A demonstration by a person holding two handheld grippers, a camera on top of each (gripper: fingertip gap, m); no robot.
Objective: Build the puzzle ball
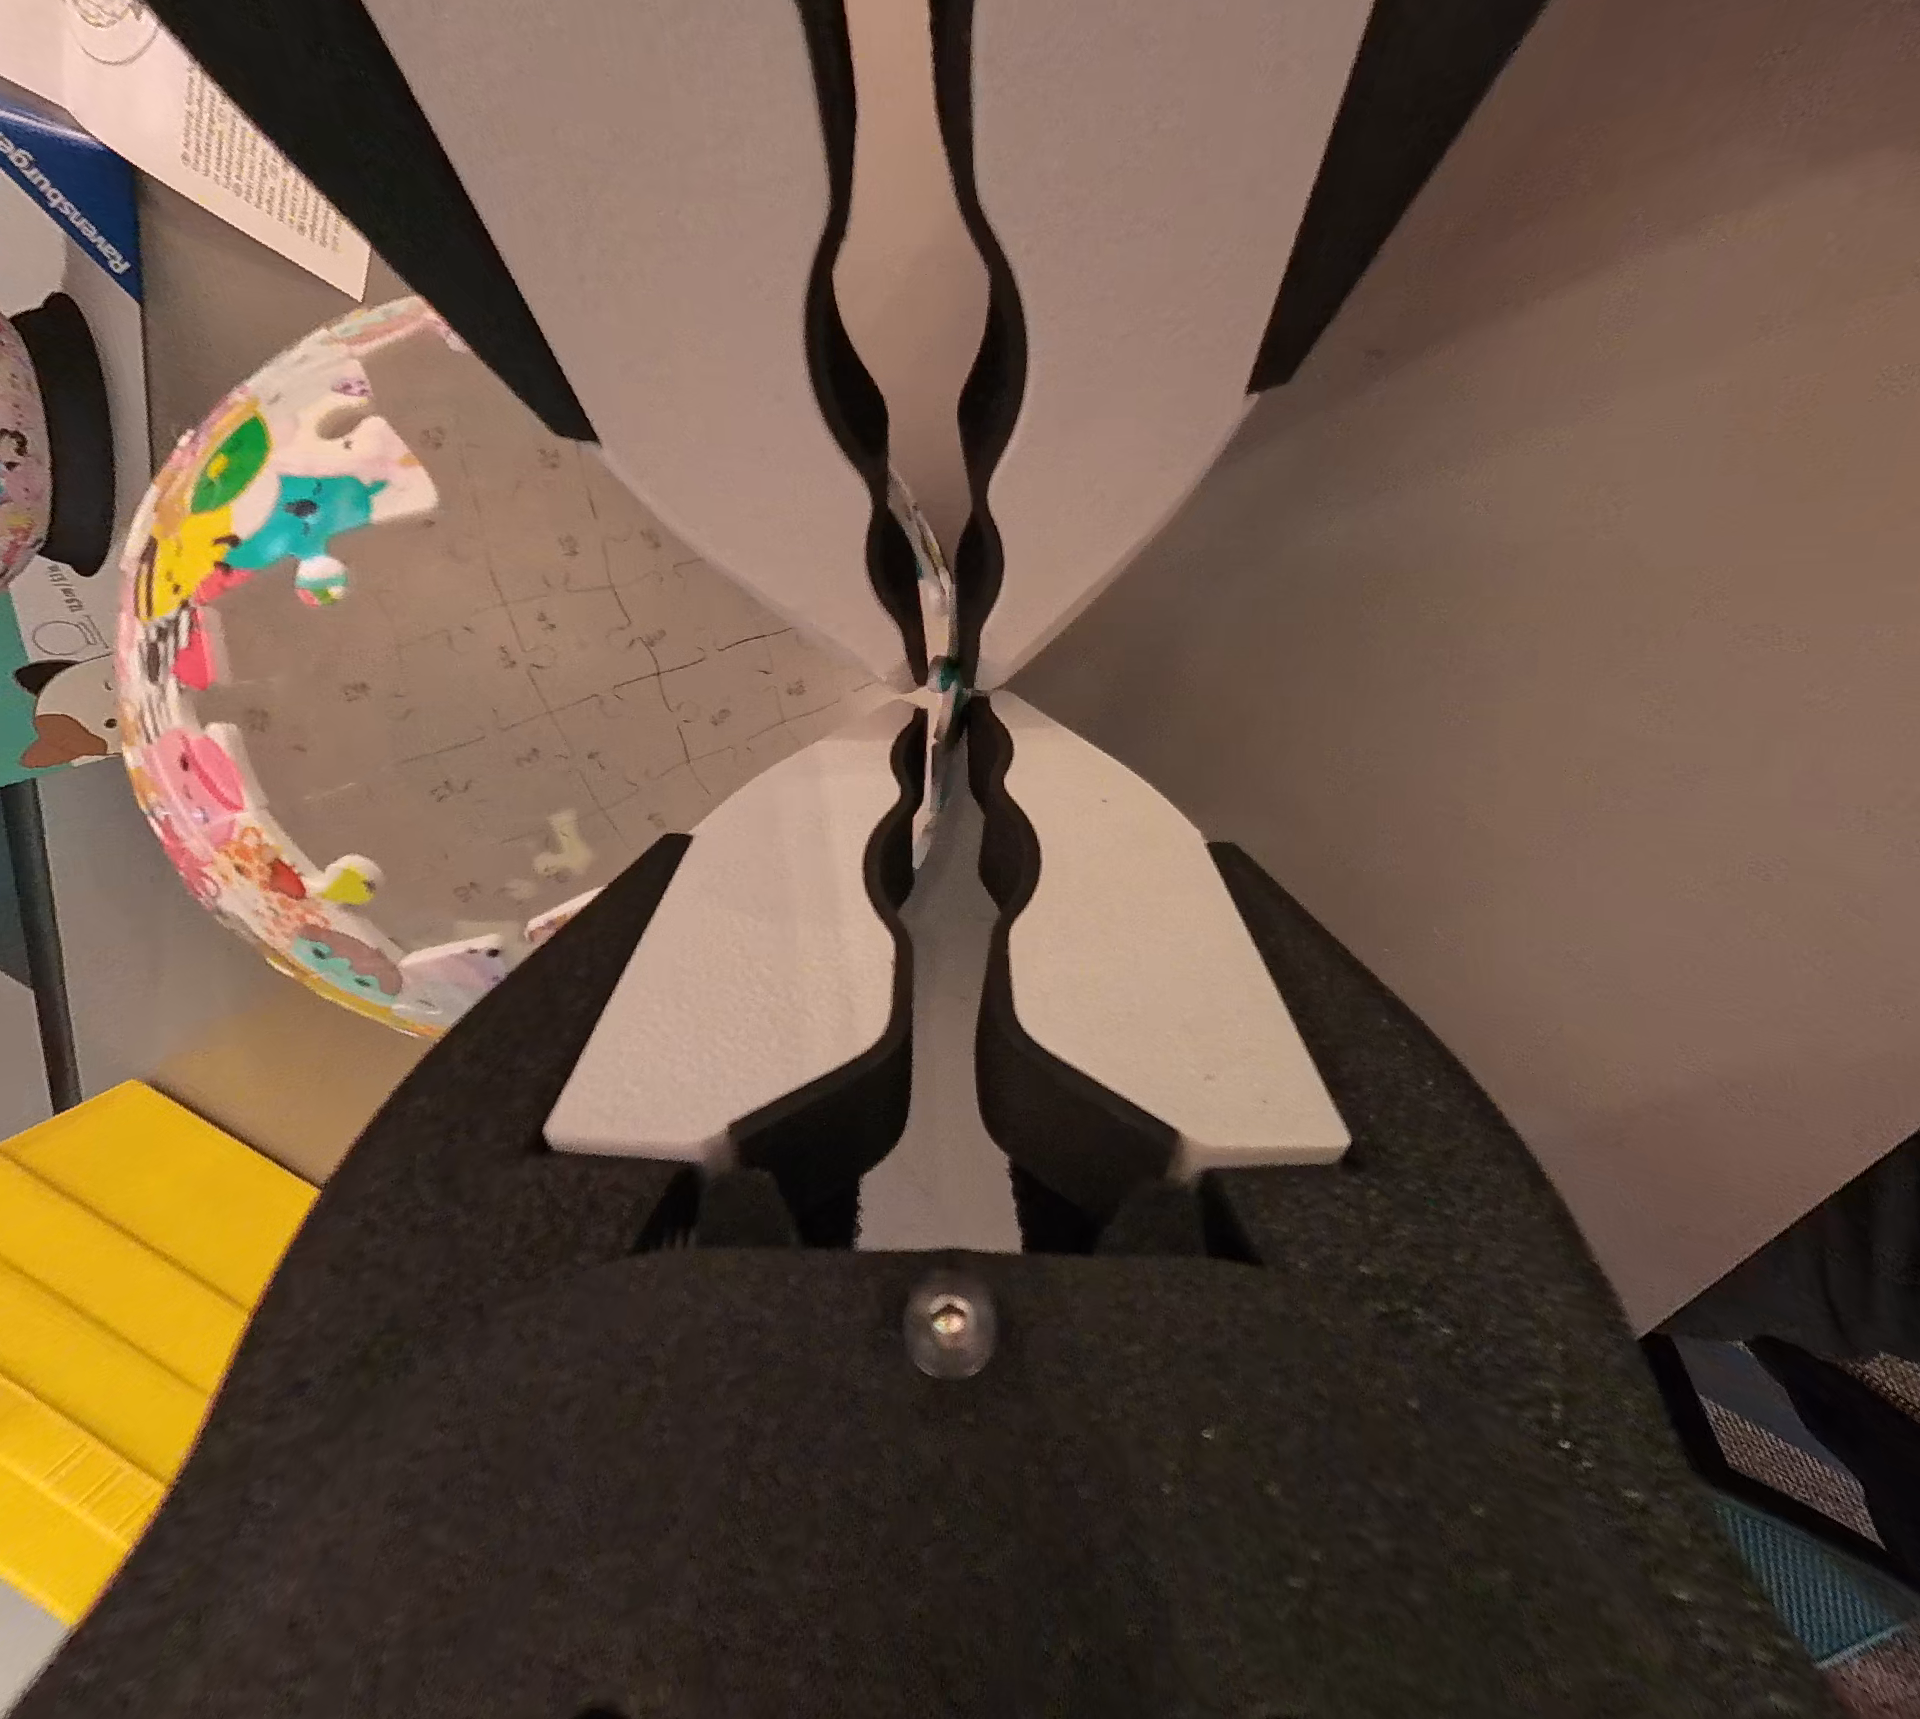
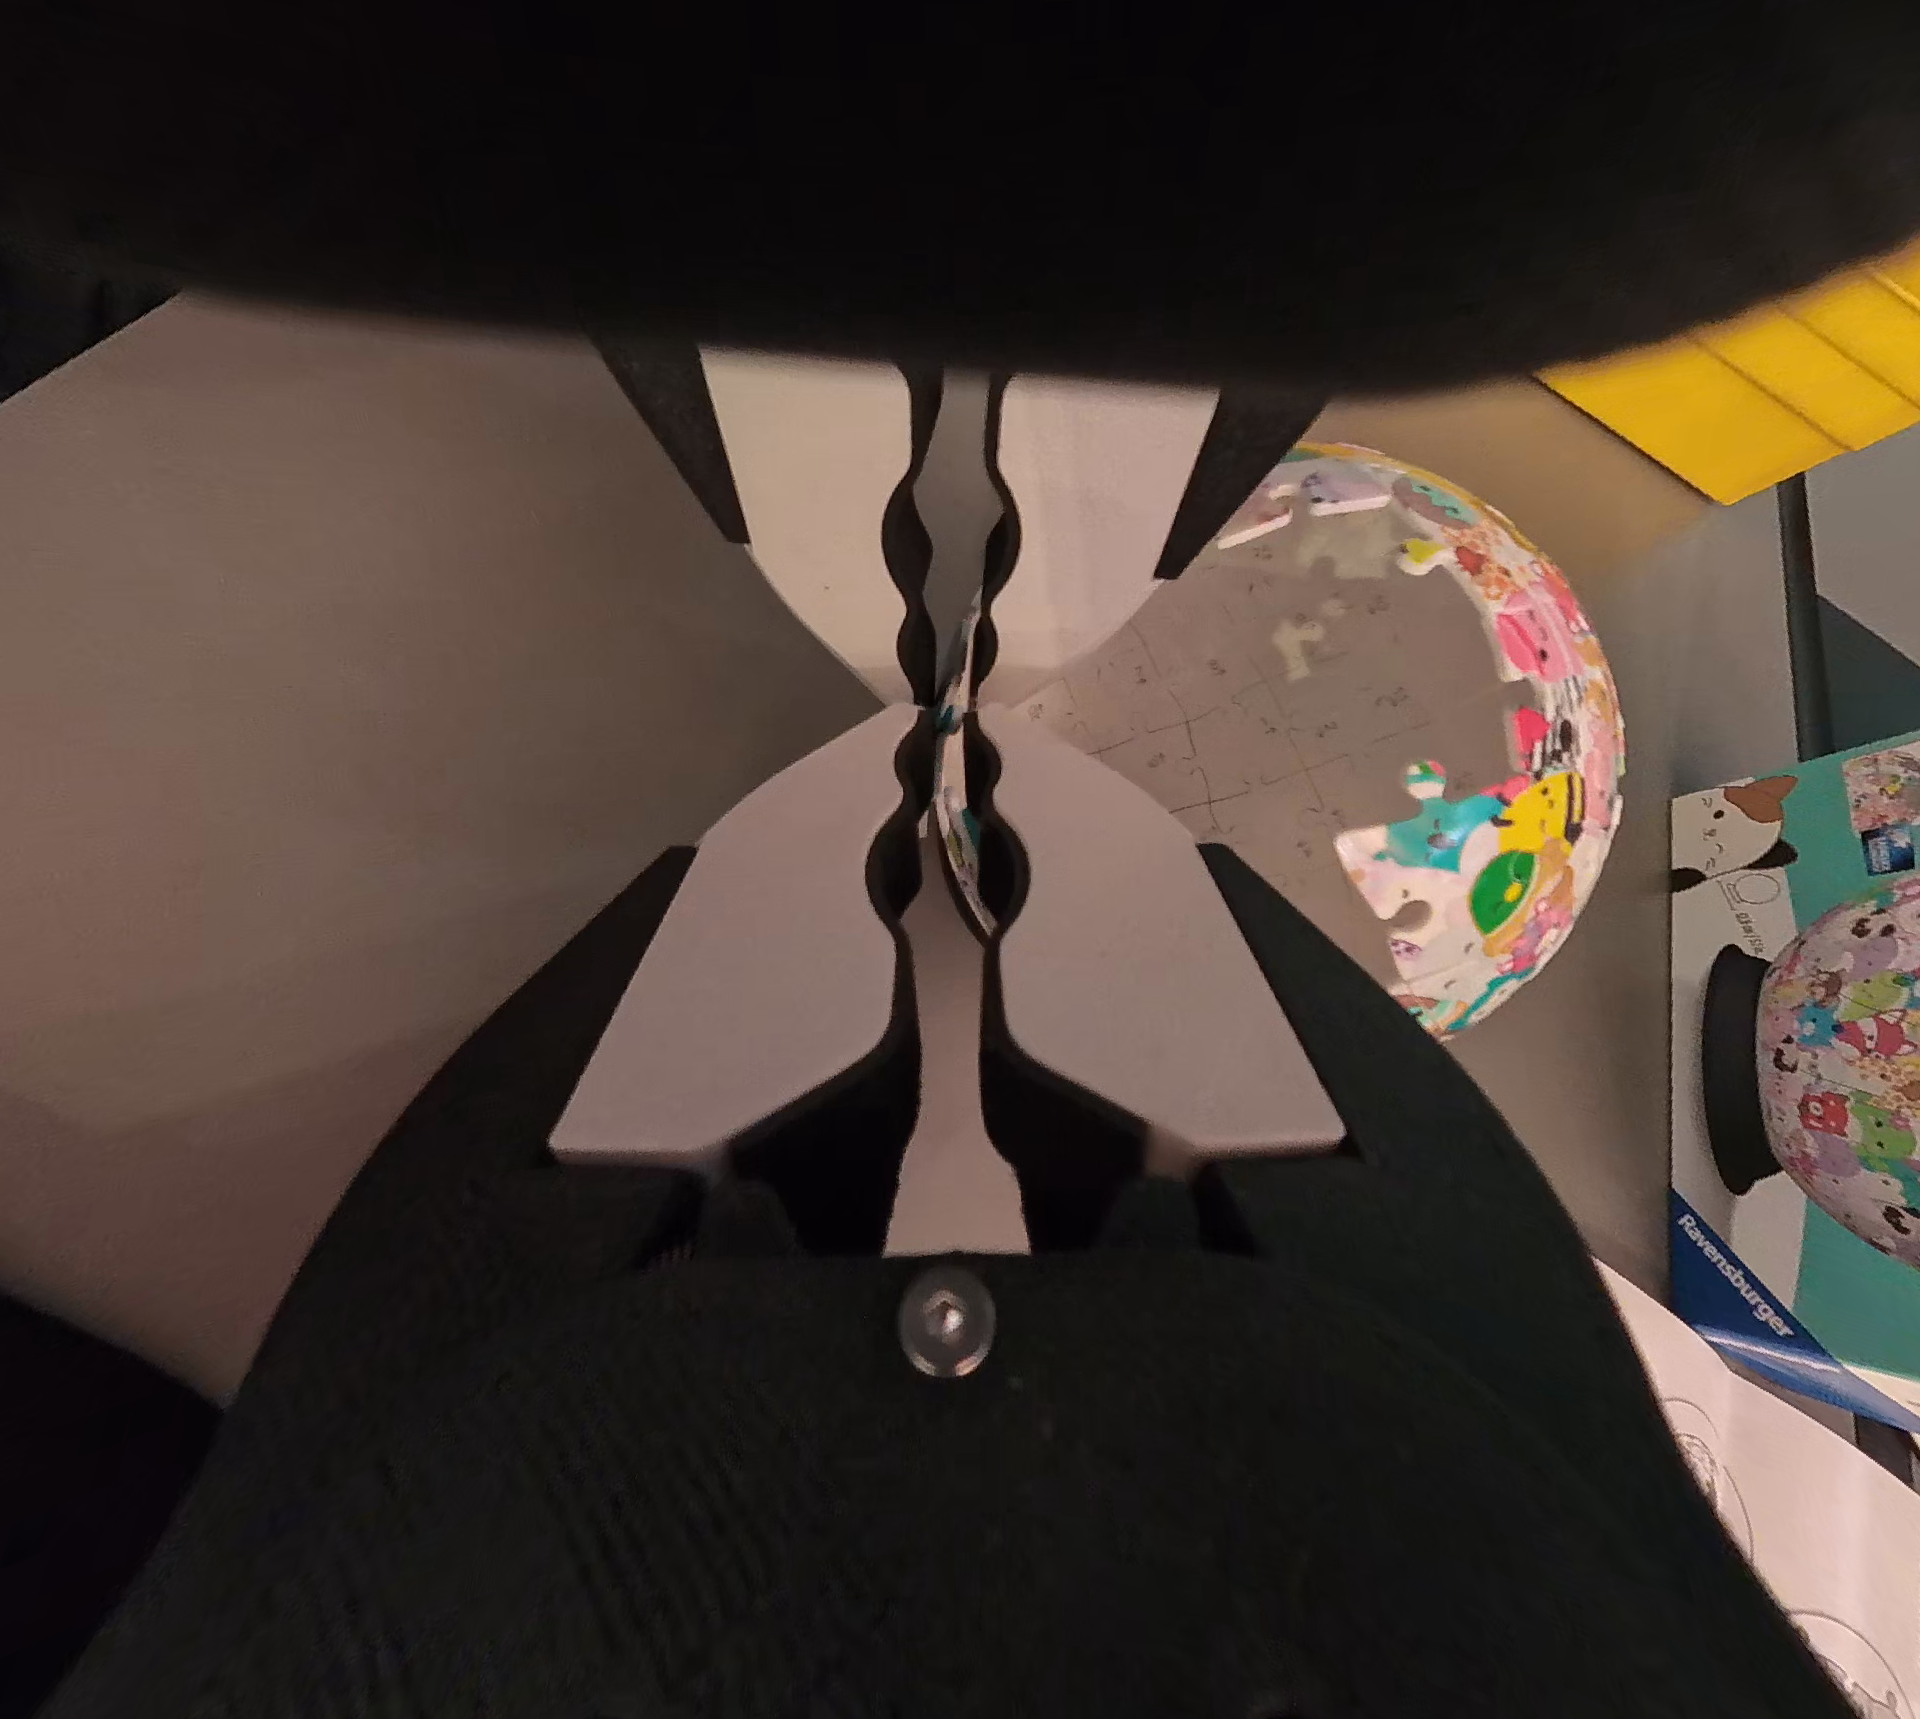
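The partly built puzzle ball point(image 1: 223, 573) lies open on the grey table to the left of my fingers, showing its colourful shell and numbered grey inside. It also shows in the right wrist view point(image 2: 1512, 822), to the right. My left gripper point(image 1: 940, 711) and my right gripper point(image 2: 940, 726) meet tip to tip. A small colourful puzzle piece point(image 1: 943, 776) sits edge-on between the two pairs of fingers. In the right wrist view the puzzle piece point(image 2: 961, 848) lies inside my own fingers and reaches into the left gripper point(image 2: 951, 690). Both grippers are shut on it. The right gripper point(image 1: 940, 667) comes from the top.
The puzzle's box point(image 1: 62, 215) stands behind the ball and also shows in the right wrist view point(image 2: 1818, 1046). A printed paper sheet point(image 1: 239, 142) lies beside the box. A yellow ribbed object point(image 1: 104, 1306) is at the lower left, top right in the other view point(image 2: 1766, 402). My left and right fingertips are right by each other.
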